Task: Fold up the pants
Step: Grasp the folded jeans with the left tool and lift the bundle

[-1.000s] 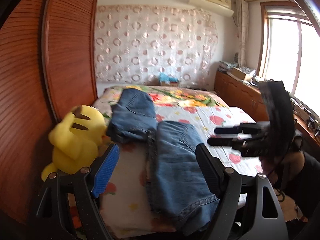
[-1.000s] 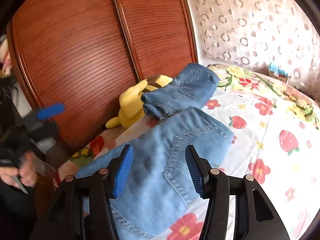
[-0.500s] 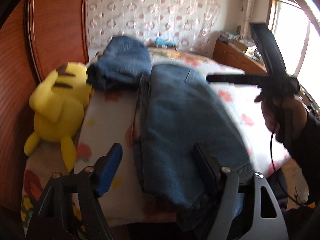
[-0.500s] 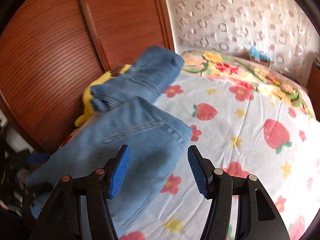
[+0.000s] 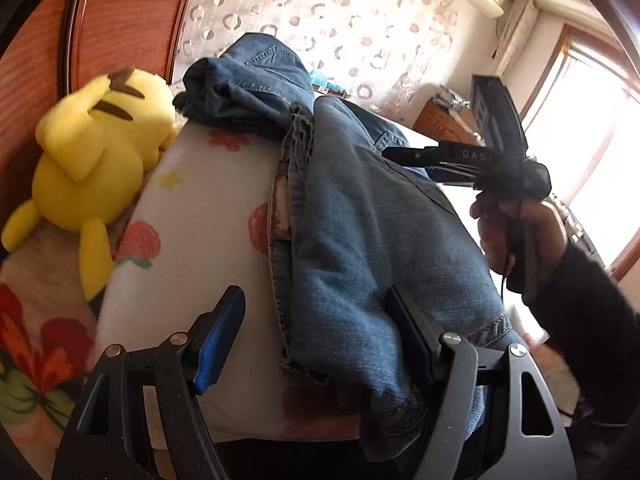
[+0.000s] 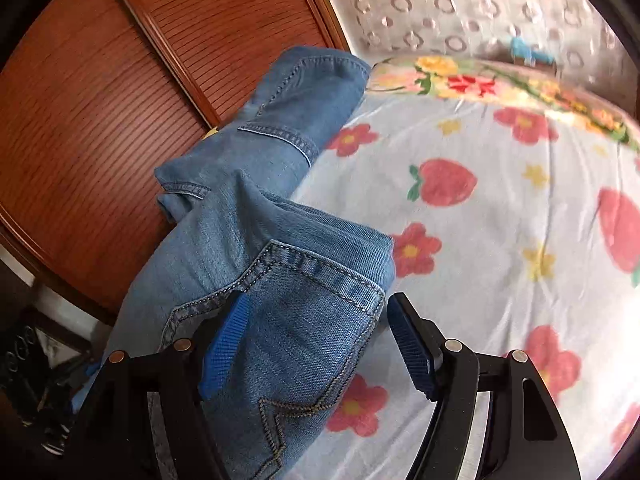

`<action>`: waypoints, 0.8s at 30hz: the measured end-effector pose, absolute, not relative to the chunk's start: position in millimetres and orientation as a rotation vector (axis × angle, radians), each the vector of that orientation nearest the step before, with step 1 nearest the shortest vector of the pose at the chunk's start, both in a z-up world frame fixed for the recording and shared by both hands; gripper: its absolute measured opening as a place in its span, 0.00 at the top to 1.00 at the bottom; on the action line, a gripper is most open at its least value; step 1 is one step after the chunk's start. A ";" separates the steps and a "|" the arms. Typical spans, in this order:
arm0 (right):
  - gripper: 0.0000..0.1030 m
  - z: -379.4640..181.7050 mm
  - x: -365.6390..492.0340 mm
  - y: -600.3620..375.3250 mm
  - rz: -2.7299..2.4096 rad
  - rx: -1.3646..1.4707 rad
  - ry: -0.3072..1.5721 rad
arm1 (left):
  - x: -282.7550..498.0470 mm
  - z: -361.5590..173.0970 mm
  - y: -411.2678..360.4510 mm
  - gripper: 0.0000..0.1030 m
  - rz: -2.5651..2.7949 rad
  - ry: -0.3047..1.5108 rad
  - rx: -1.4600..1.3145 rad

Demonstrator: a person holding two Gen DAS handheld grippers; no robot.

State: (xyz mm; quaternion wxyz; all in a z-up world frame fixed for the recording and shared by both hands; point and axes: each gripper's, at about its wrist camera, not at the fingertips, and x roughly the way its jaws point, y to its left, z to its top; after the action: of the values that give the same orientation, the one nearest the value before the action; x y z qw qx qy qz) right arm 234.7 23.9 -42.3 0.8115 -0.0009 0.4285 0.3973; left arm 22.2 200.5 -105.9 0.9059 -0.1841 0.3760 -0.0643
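Light blue jeans (image 5: 360, 240) lie lengthwise on the bed, doubled leg on leg. My left gripper (image 5: 316, 332) is open low over their hem end at the bed's foot, and the denim lies between its fingers, with the pads not pressing. My right gripper (image 6: 318, 340) is over the waist end; its jaws are opening around the back pocket (image 6: 304, 320). In the left wrist view the right gripper (image 5: 416, 162) reaches in above the jeans, held by a hand (image 5: 516, 236).
A second, darker pair of jeans (image 5: 248, 84) lies folded near the headboard. A yellow plush toy (image 5: 96, 152) sits by the wooden wardrobe (image 6: 120, 80). The strawberry-print sheet (image 6: 500, 240) spreads to the right. A bright window (image 5: 596, 168) is at the far right.
Both grippers have come down close to the light jeans. The right one has moved toward the waist end and its jaws have widened. The left one has tilted down at the hem.
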 end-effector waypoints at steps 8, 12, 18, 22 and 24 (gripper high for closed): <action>0.74 -45.0 230.1 12.0 0.896 0.020 0.907 | 17.1 -103.9 195.6 0.70 -0.195 0.735 -0.451; 0.85 -23.8 209.0 3.4 0.905 -0.017 0.818 | 10.9 -92.2 188.3 0.80 -0.187 0.722 -0.412; 0.86 16.5 175.1 -8.8 0.914 -0.069 0.666 | 3.7 -73.9 191.2 0.83 -0.205 0.673 -0.419; 0.86 48.0 165.3 -14.8 0.928 -0.081 0.575 | 3.0 -50.1 186.8 0.83 -0.220 0.608 -0.392; 0.86 64.4 163.2 -15.1 0.939 -0.100 0.525 | 5.8 -37.4 189.2 0.83 -0.222 0.574 -0.379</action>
State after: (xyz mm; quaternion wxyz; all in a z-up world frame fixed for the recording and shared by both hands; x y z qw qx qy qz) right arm 163.2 -15.1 64.4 0.8575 -0.0477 0.2501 0.4470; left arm 5.8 189.2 -37.4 0.9355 -0.1855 0.2806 -0.1084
